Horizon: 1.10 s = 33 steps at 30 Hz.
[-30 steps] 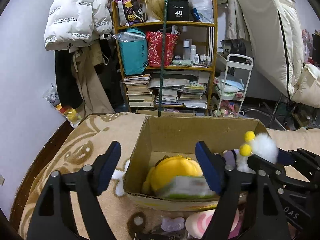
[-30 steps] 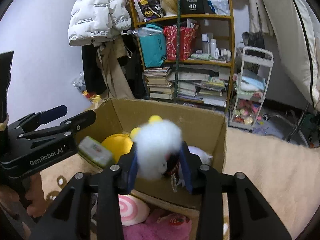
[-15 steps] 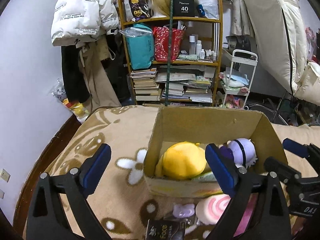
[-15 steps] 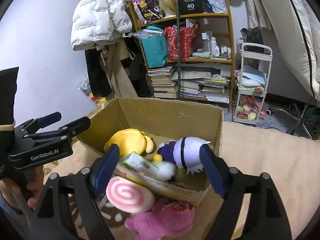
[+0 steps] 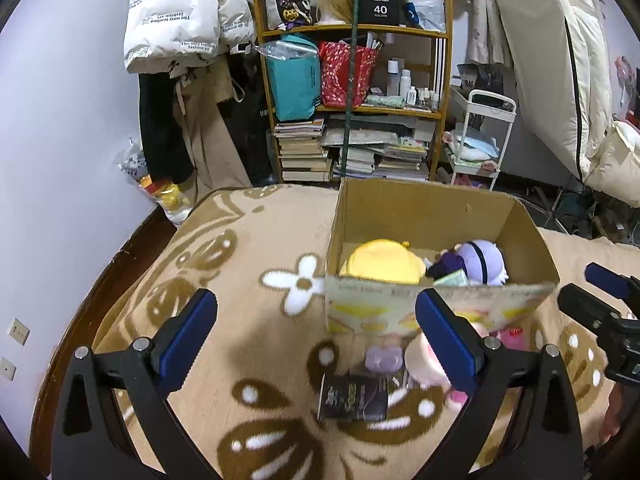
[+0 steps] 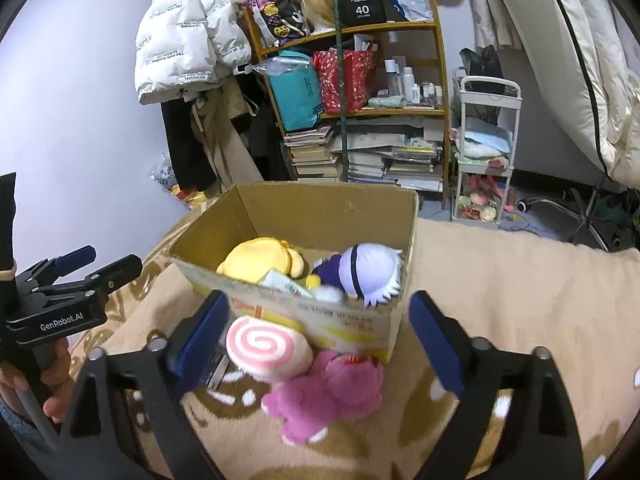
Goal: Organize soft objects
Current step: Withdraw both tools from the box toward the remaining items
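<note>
An open cardboard box point(image 5: 424, 204) point(image 6: 320, 208) sits on the patterned blanket. Inside lie a yellow plush point(image 5: 382, 262) point(image 6: 260, 258), a purple-and-white plush point(image 5: 478, 262) point(image 6: 368, 272), a small packet and a white fluffy toy point(image 6: 326, 292). In front of the box lie a pink swirl plush point(image 6: 266, 346) and a magenta plush point(image 6: 332, 396). My left gripper point(image 5: 316, 344) is open and empty, held back from the box. My right gripper point(image 6: 320, 340) is open and empty, above the swirl and magenta plushes.
A small lilac toy point(image 5: 382, 358) and a dark packet point(image 5: 354, 396) lie on the blanket point(image 5: 224, 280) before the box. A cluttered wooden shelf point(image 5: 352, 92), hanging coats, a white cart point(image 6: 486, 152) and bedding stand behind.
The right gripper has opened and let the white fluffy toy drop into the box. Both grippers have pulled back and up from the box.
</note>
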Each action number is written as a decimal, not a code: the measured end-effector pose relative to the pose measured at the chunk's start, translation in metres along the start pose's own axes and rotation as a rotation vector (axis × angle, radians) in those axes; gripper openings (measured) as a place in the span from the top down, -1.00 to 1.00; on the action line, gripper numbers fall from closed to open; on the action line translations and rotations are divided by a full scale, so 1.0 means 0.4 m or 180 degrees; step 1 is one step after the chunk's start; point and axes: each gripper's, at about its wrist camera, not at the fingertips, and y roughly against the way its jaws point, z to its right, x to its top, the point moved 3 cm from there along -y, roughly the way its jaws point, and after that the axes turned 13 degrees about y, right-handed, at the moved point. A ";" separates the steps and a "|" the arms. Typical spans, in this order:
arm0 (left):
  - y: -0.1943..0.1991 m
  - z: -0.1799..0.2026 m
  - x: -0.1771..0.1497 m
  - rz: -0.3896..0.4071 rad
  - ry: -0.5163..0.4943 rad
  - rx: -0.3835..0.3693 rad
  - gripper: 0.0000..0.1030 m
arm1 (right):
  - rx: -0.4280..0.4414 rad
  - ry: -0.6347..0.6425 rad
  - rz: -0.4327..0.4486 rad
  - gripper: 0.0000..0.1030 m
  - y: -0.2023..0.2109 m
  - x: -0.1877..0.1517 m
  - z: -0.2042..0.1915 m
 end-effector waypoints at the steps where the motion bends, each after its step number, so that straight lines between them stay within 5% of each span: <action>1: 0.007 -0.003 -0.006 -0.0011 -0.0006 0.0009 -0.91 | -0.0004 0.0001 0.0011 -0.98 0.011 -0.005 -0.003; 19: 0.067 -0.034 -0.117 -0.0303 0.0039 0.0140 -0.91 | -0.0128 -0.0123 -0.0010 -1.00 0.089 -0.064 -0.010; 33: 0.023 -0.034 -0.121 -0.0468 0.0075 0.0110 -0.91 | -0.0178 -0.0024 -0.0140 -1.00 0.037 -0.075 -0.020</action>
